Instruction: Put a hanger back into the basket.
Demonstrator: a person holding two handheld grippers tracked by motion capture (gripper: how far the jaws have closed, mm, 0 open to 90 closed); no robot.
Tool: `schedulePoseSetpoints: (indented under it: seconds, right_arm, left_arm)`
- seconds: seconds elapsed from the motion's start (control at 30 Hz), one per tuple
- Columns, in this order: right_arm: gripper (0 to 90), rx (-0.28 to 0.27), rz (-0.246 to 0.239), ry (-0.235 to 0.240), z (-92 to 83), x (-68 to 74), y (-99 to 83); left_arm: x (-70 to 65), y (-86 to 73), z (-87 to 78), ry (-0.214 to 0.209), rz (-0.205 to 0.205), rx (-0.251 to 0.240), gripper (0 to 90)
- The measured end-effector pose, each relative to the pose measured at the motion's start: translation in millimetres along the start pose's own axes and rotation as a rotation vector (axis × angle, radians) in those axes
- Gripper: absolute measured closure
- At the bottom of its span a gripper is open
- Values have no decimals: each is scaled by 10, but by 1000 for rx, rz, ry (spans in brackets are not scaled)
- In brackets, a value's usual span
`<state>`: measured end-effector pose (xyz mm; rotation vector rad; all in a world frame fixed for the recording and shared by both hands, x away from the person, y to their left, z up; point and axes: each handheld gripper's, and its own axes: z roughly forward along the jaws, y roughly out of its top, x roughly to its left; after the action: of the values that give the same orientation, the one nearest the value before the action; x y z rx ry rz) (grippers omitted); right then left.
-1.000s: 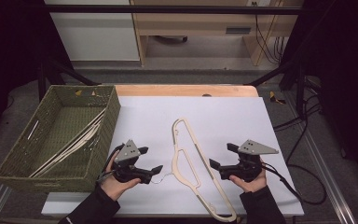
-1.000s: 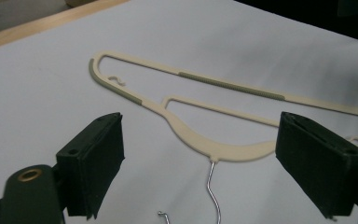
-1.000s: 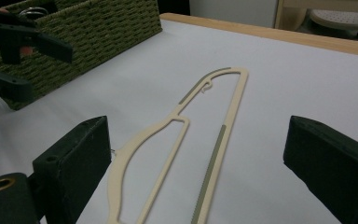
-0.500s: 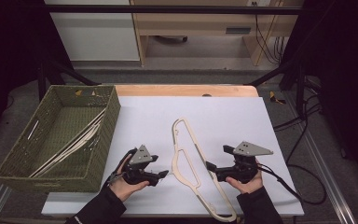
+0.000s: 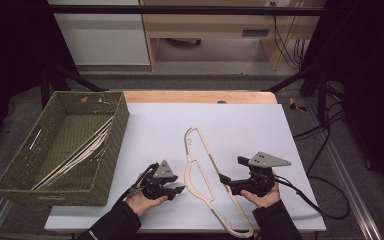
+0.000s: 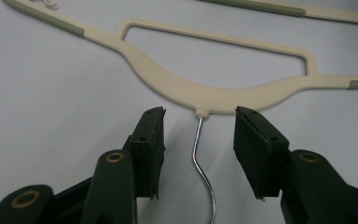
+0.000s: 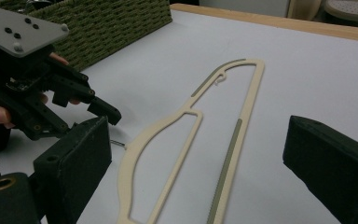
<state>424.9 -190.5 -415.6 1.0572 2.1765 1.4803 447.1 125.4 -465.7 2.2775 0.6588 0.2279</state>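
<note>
Cream hanger (image 5: 203, 176), green woven basket (image 5: 65, 145)

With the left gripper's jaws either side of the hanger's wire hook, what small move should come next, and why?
Probably finish closing the left gripper: its jaws have just been closing, the metal hook of the cream hanger lies between the pads, untouched.

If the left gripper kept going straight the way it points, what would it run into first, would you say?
Probably the hanger: its wire hook already lies between the left gripper's open, closing fingers, and the cream neck sits just beyond the tips.
</note>
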Motion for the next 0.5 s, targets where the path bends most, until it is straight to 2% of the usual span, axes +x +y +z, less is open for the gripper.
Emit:
schedulePoseSetpoints:
  seconds: [0.23, 0.37, 0.5]
  right_arm:
    - [79, -4, 6, -1, -9, 6, 4]
    - [80, -2, 5, 1, -7, 7, 3]
    - [79, -4, 4, 2, -3, 6, 3]
  left_arm:
    - [-2, -10, 101, -1, 6, 31, 639]
    - [-3, -7, 111, 5, 0, 28, 691]
    - [-15, -1, 122, 36, -19, 31, 747]
